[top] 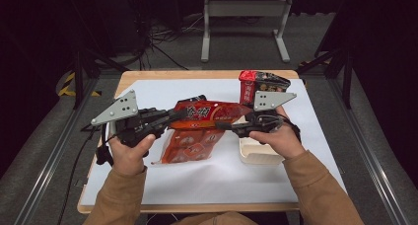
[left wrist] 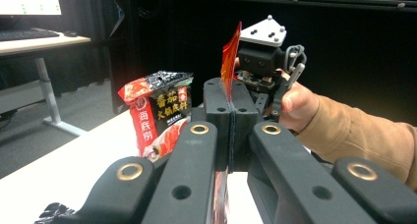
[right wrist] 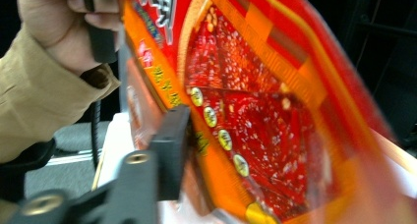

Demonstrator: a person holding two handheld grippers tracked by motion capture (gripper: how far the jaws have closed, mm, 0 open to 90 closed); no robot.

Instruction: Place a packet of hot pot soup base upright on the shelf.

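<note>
Red snack bag (top: 199, 129): raised over the white table (top: 217, 178), long axis running between both tongs. Left gripper (top: 172, 116) clamped tight on the near-left edge. Right gripper (top: 222, 125) half-parted at the opposite edge; contact of pads not discernible.

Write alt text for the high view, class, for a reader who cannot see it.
A person holds a large red snack bag up over a white-covered table between two hand-held grippers, the left gripper clamped on its left edge and the right gripper at its right edge. A smaller red and black packet stands behind, and a pale box lies under the right hand.
</note>
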